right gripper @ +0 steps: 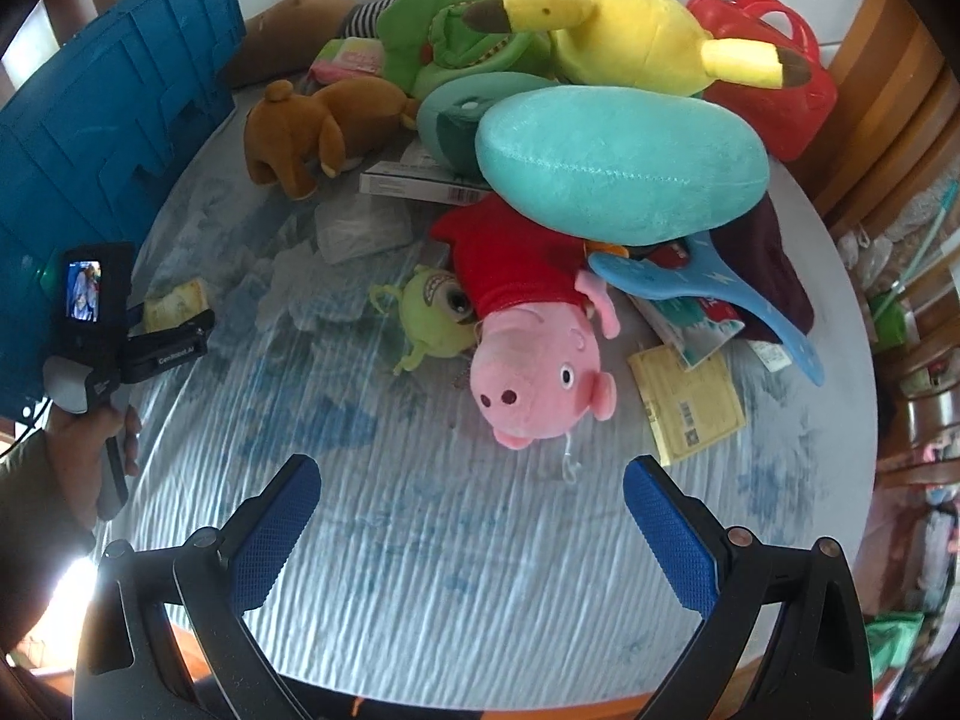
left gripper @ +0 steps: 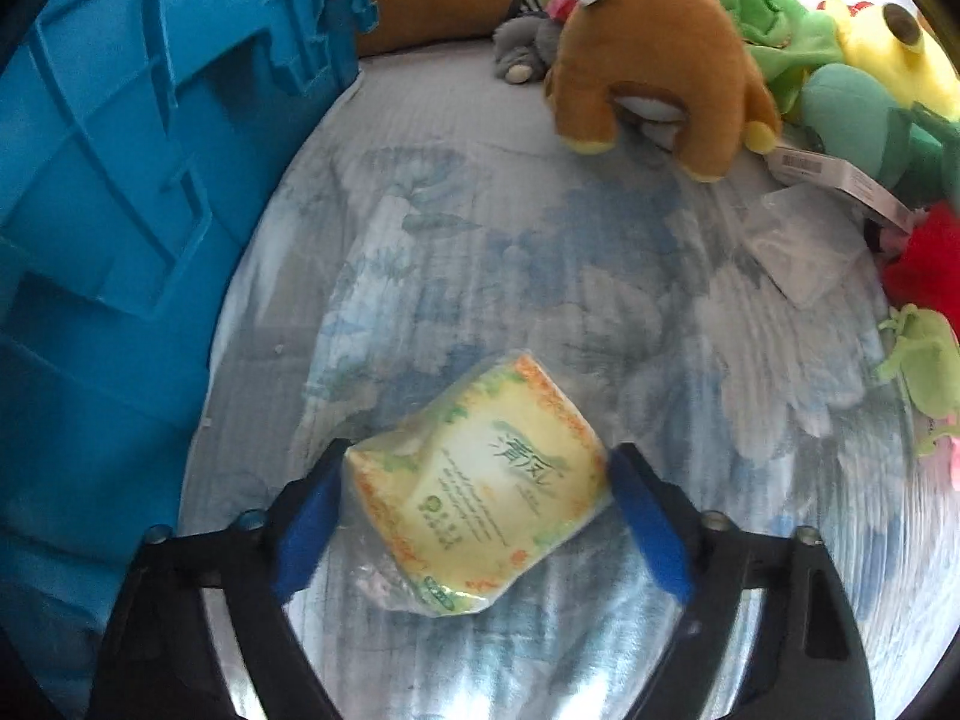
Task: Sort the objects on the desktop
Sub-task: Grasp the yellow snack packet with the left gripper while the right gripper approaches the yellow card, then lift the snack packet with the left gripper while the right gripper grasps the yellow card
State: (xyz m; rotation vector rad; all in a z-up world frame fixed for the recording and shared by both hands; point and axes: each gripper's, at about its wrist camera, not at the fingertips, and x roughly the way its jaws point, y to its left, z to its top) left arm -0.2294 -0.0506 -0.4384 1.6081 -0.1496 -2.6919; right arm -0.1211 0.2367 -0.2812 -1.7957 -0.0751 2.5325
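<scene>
Blue pads (left gripper: 312, 531) of the left gripper (left gripper: 480, 516) stand either side of a yellow tissue pack (left gripper: 480, 492) lying on the table (left gripper: 540, 252) near its left edge, just beside the blue crate (left gripper: 108, 192). Both pads appear to meet the pack's soft ends; the jaws are partly closed, and the pack sits skewed between them. Whether the grip is firm cannot be told.

Right gripper (right gripper: 474, 528): jaws wide apart, nothing between them, over bare tablecloth near the front edge. Beyond it lies the pink pig toy (right gripper: 540, 384), with a small green monster toy (right gripper: 432, 318) just beside it and a yellow packet (right gripper: 690, 414) towards the right edge. The far half of the table is heaped with plush toys: a teal cushion (right gripper: 618, 162), a yellow toy (right gripper: 630, 36), a brown bear (right gripper: 318, 132), plus a red bag (right gripper: 774, 78).

Risks, as judged:
- The pack is slick-wrapped and compressible. Held on a skew by its ends, it may twist or slip out on lifting.
- The crate wall stands close on the left; a swing towards it could knock the pack loose.
- The tablecloth is wrinkled and glossy; low fingertips could snag it and drag nearby items.
- The right gripper's approach to the pig could nudge the monster toy, since the two touch.
</scene>
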